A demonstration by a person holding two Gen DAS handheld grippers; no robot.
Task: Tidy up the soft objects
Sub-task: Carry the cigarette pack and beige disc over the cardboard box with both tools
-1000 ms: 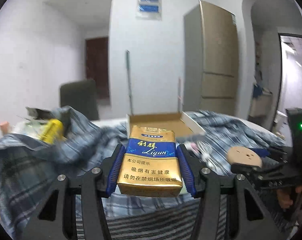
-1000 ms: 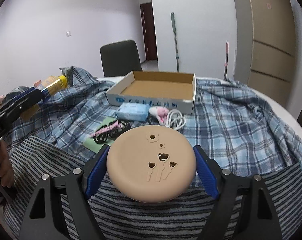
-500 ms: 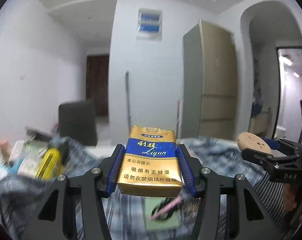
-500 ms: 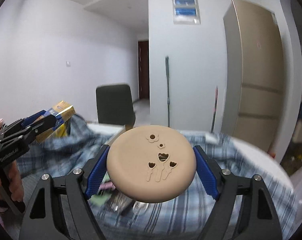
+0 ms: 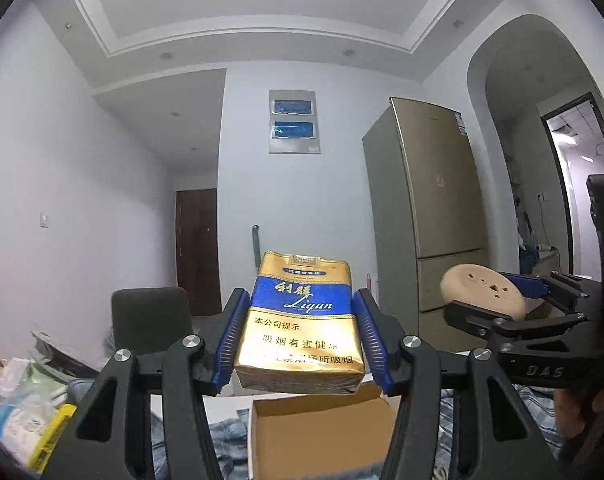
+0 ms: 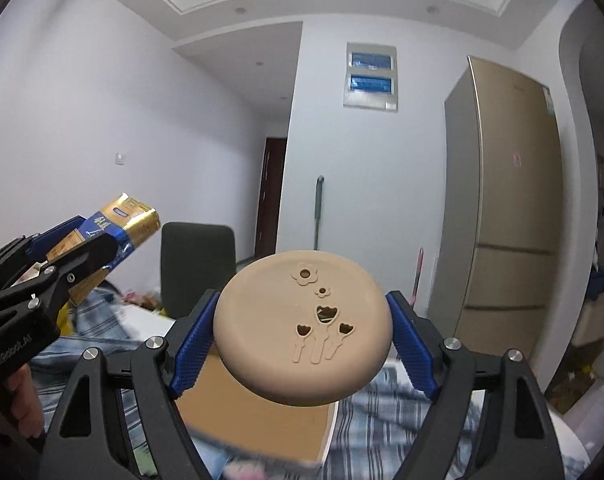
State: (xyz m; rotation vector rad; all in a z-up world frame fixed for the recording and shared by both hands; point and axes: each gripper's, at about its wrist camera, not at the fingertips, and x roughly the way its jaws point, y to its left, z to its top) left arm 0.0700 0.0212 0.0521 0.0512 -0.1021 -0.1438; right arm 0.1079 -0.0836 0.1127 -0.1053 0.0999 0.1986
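Observation:
My left gripper [image 5: 299, 340] is shut on a gold and blue soft cigarette pack [image 5: 302, 320], held up in the air above an open cardboard box [image 5: 322, 436]. My right gripper [image 6: 302, 344] is shut on a round beige silicone disc [image 6: 302, 328] with flower cut-outs, also raised above the box [image 6: 253, 408]. Each gripper shows in the other view: the right one with the disc [image 5: 482, 292] at the right, the left one with the pack [image 6: 113, 228] at the left. The two are side by side and apart.
A blue plaid cloth [image 6: 382, 412] covers the table. Packets and a yellow item [image 5: 49, 432] lie at the left. A dark chair [image 6: 197, 264] stands behind the table, a tall fridge [image 6: 502, 216] at the right, a mop handle [image 6: 318, 212] against the wall.
Both grippers have lifted and tilted upward with their objects. The views now show wall and ceiling instead of the tabletop; the box sits low in both views.

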